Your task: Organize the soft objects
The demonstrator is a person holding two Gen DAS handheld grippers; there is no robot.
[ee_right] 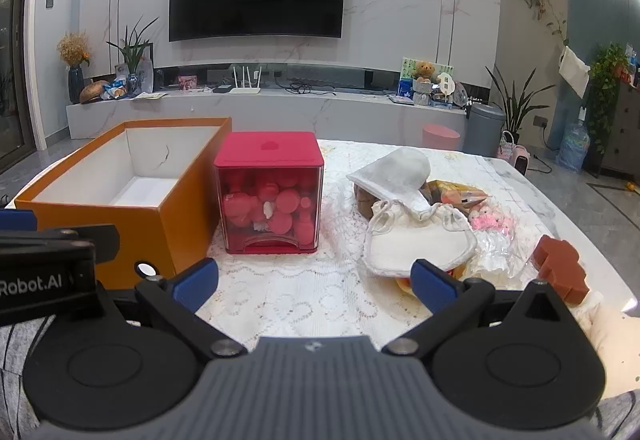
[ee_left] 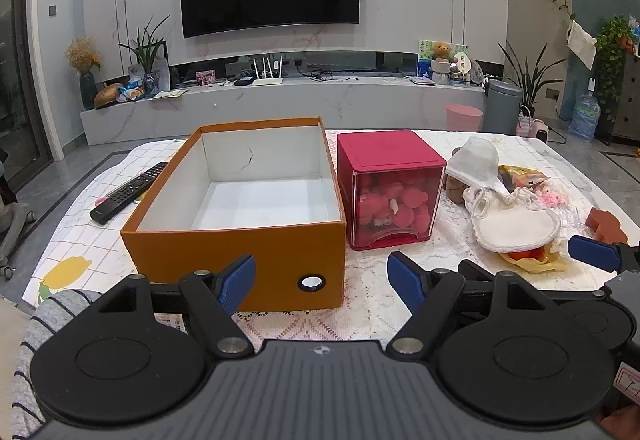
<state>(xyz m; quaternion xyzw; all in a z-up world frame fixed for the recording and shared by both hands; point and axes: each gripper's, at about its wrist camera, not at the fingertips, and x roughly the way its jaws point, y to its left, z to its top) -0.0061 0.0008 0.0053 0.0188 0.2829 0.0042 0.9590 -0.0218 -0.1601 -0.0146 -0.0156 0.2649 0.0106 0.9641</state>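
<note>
An empty orange box (ee_left: 224,252) (ee_right: 176,224) with a white inside stands on the table's left half. To its right stands a red cube container (ee_left: 390,192) (ee_right: 270,192) with pink round pieces behind its clear front. Further right lies a heap of soft things: a white cloth pouch (ee_left: 478,160) (ee_right: 394,170), a cream drawstring pad (ee_left: 516,226) (ee_right: 418,244), a small pink plush (ee_right: 490,220). My left gripper (ee_left: 322,286) hovers open before the box's near end, nothing between its fingers. My right gripper (ee_right: 314,282) hovers open over the lace cloth, its right pad (ee_right: 434,286) close to the cream pad.
A black remote (ee_left: 128,192) lies left of the box. A brown-red block (ee_left: 606,226) (ee_right: 560,272) sits at the table's right edge. The other gripper's blue pad (ee_left: 594,252) shows at the right. A lace cloth (ee_right: 288,292) covers the near table. TV and cabinet stand behind.
</note>
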